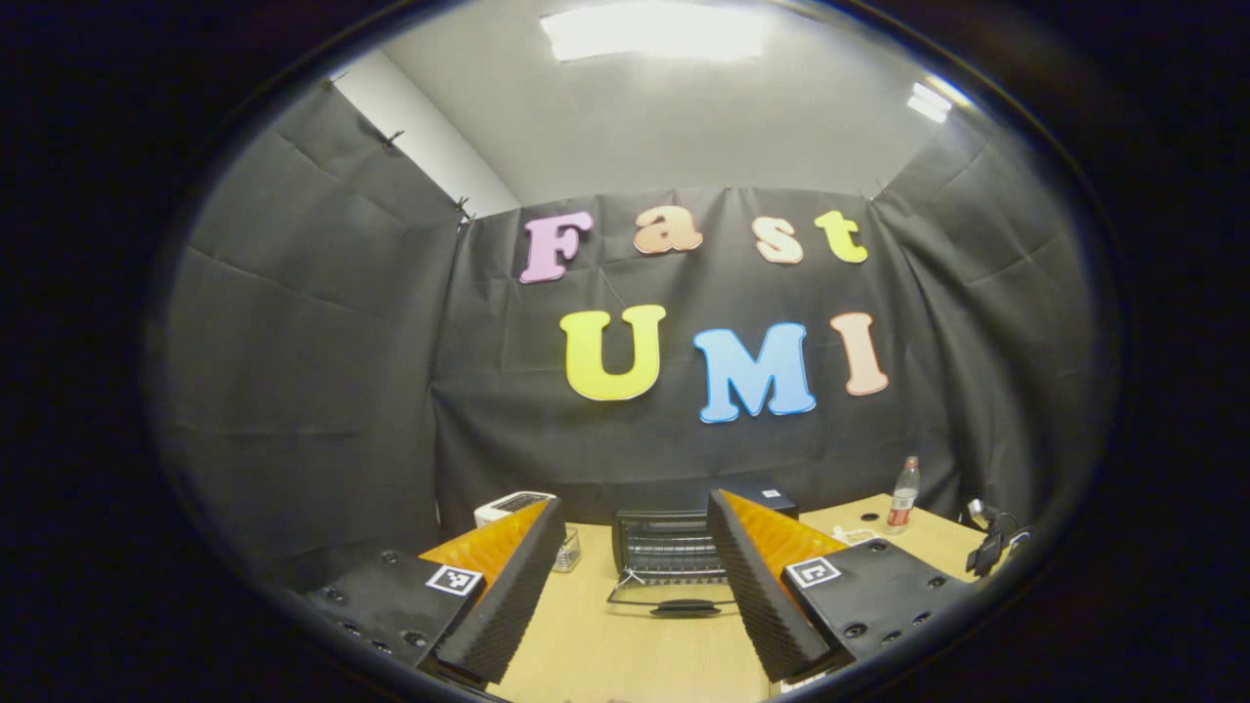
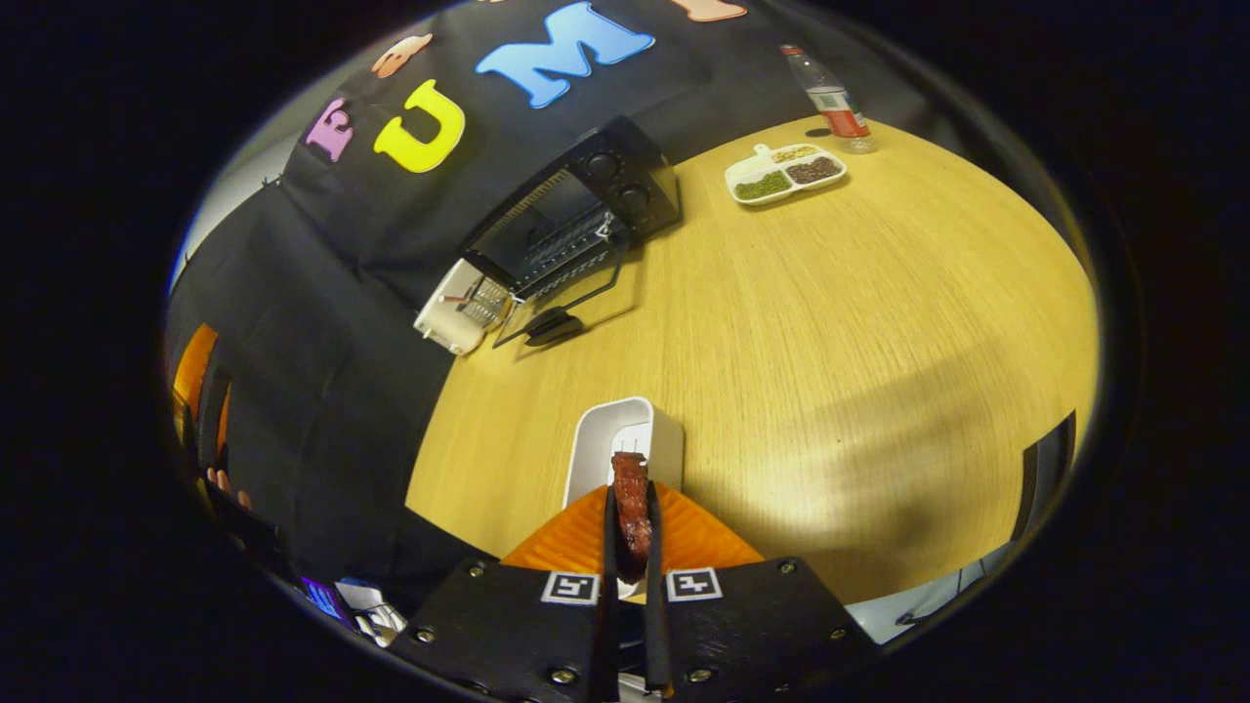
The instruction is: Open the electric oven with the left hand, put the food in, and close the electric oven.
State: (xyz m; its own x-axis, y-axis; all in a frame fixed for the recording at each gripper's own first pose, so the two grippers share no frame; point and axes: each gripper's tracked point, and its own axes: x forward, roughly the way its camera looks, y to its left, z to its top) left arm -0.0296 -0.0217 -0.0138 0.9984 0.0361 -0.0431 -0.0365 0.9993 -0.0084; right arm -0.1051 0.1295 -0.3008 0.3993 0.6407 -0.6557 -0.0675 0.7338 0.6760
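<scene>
Both grippers suit the load: your right gripper (image 2: 630,517) clamps the meat strip (image 2: 632,513), left gripper (image 1: 635,576) spread, toaster oven (image 1: 669,545) door down.

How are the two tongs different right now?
The left tongs are spread wide with nothing between them, while the right tongs are squeezed together on a strip of reddish-brown food. The left tongs point at the open oven across the table; the right tongs hang over a small white tray, away from the oven. Both sit above the same wooden table.
</scene>
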